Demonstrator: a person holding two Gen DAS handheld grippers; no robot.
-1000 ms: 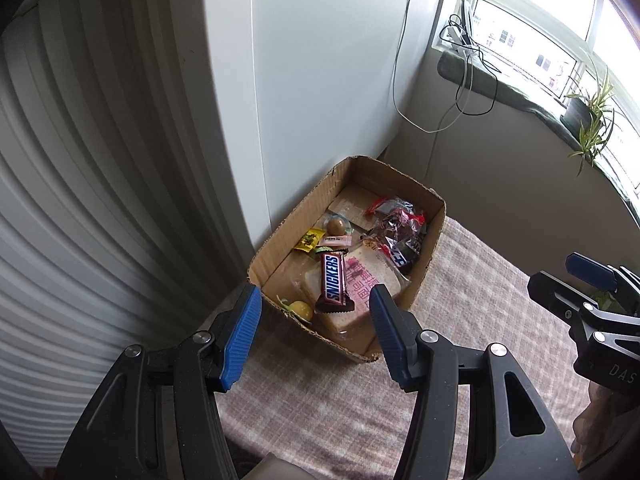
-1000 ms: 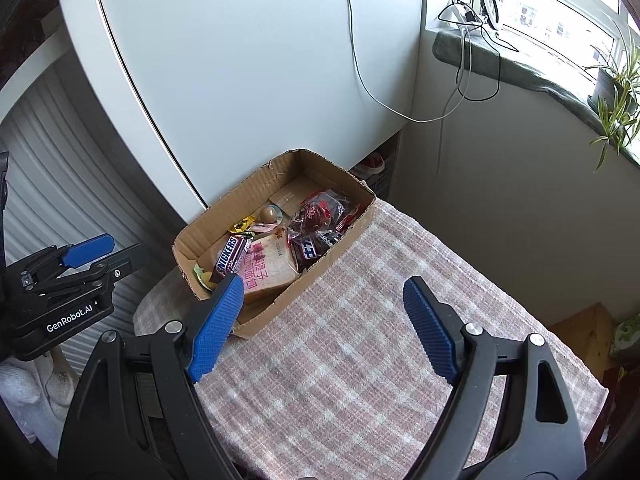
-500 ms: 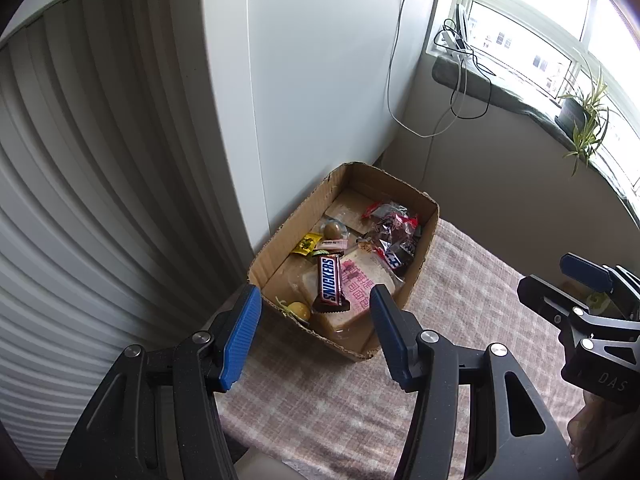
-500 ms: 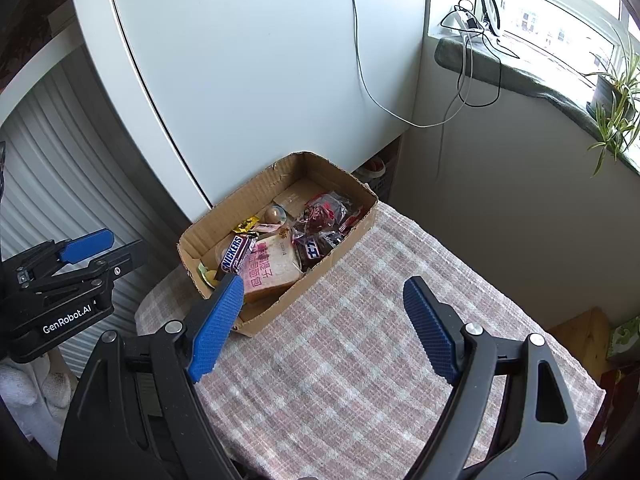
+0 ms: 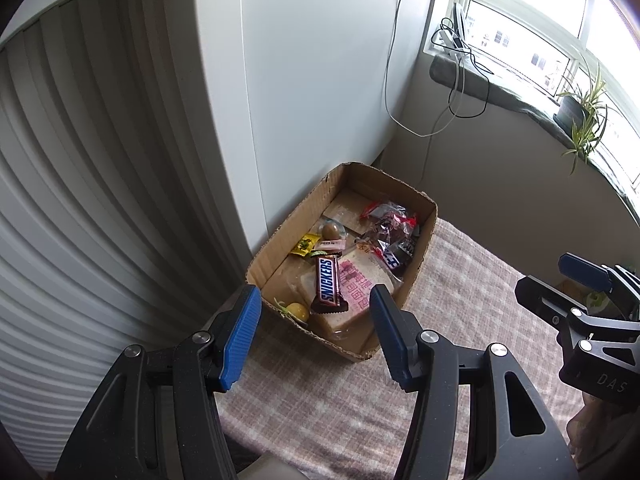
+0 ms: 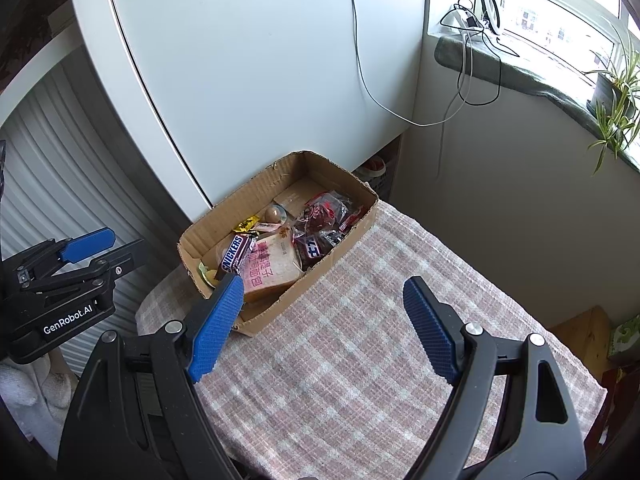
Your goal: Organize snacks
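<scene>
A shallow cardboard box (image 5: 304,216) (image 6: 362,232) sits at the far left corner of a table with a pink checked cloth (image 6: 360,352). Inside lie a Snickers bar (image 5: 329,285) (image 6: 237,253) on a wrapped bread slice (image 5: 360,284) (image 6: 272,270), a clear bag of dark wrapped sweets (image 5: 390,232) (image 6: 324,220), a small round brown sweet (image 5: 330,231), a yellow packet (image 5: 305,245) and a yellow candy (image 5: 298,311). My left gripper (image 5: 316,330) is open and empty, held above the box's near end. My right gripper (image 6: 320,328) is open and empty above the cloth.
A white cabinet (image 6: 260,72) stands right behind the box, a ribbed grey shutter (image 5: 80,200) to the left. A cable (image 6: 360,72) hangs down the cabinet. A windowsill with a potted plant (image 6: 612,92) runs along the right. A wooden stool (image 6: 580,328) stands past the table's right edge.
Both grippers have drawn back and up a little from the box, so it looks smaller and farther. Both stay open. Nothing in the box has moved.
</scene>
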